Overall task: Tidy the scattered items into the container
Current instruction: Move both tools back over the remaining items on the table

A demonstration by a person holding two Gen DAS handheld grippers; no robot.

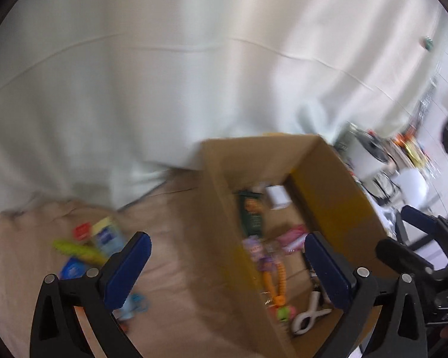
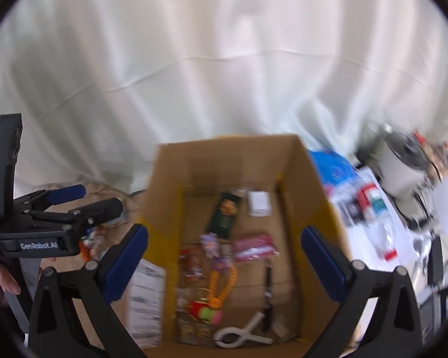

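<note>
The open cardboard box (image 1: 328,179) (image 2: 170,185) stands on a beige cloth (image 1: 176,238). Inside lie a dark green packet (image 2: 225,214), a small white box (image 2: 259,203), a pink packet (image 2: 254,246), an orange coil toy (image 2: 224,280), a white clip (image 2: 242,332) and other small items. Scattered on the cloth left of the box are a blue jar with a yellow lid (image 1: 106,234), a red item (image 1: 81,231), a yellow-green item (image 1: 77,249) and a blue packet (image 1: 71,270). My left gripper (image 1: 228,265) (image 2: 83,198) is open over the box's left wall. My right gripper (image 2: 225,244) (image 1: 415,232) is open above the box, holding nothing.
A white curtain (image 2: 224,59) hangs behind the box. To the right of it lie blue packaging (image 2: 331,167), a clear bottle with a red cap (image 2: 382,235) and a white appliance (image 2: 403,164). A hand (image 2: 0,280) holds the left gripper. Both views are blurred.
</note>
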